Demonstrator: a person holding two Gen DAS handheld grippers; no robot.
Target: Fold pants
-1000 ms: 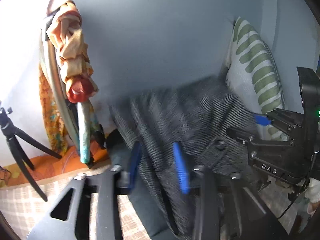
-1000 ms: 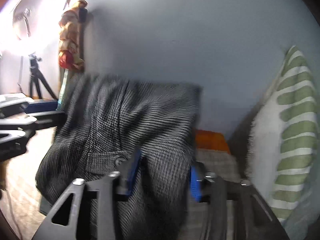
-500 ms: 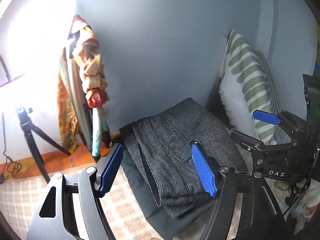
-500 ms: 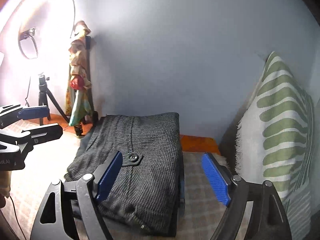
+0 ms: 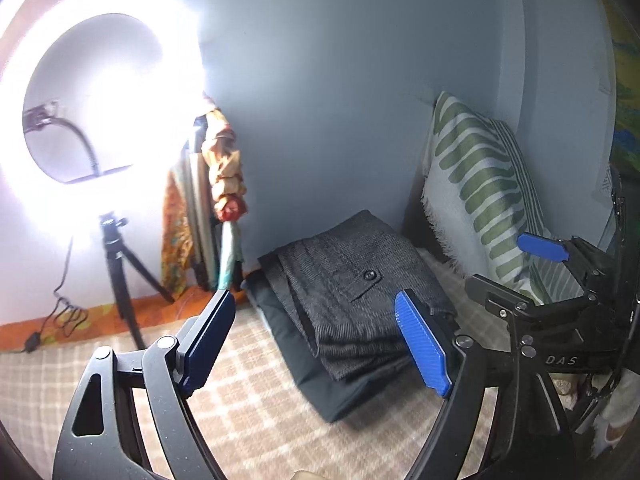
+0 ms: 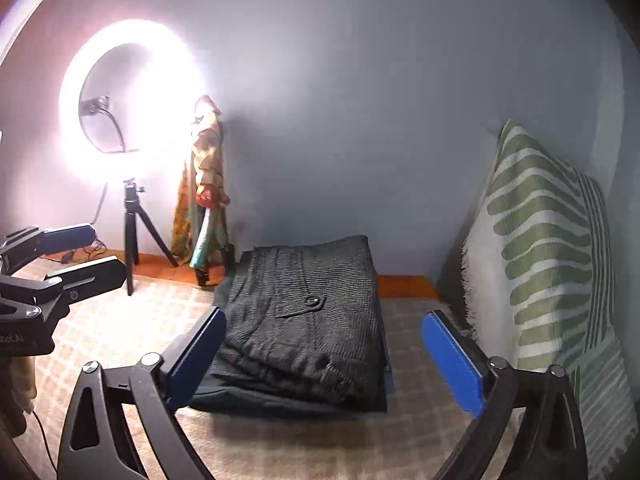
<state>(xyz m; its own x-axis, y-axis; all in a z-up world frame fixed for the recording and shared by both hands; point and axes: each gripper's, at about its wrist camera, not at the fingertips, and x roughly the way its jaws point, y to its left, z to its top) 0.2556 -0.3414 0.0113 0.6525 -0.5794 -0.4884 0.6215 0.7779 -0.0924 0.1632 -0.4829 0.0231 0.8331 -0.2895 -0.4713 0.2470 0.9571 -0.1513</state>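
pants (image 6: 308, 316) folded on dark pile, far against wall; my left gripper (image 5: 320, 344) and right gripper (image 6: 324, 356) just spread, nothing between.

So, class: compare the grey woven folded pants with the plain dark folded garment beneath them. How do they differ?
The grey woven folded pants lie on top; the plain dark folded garment lies underneath, only its edges showing. The pants show a fine weave and a buttoned pocket flap; the garment looks smooth. Both are folded flat on the checked bedcover.
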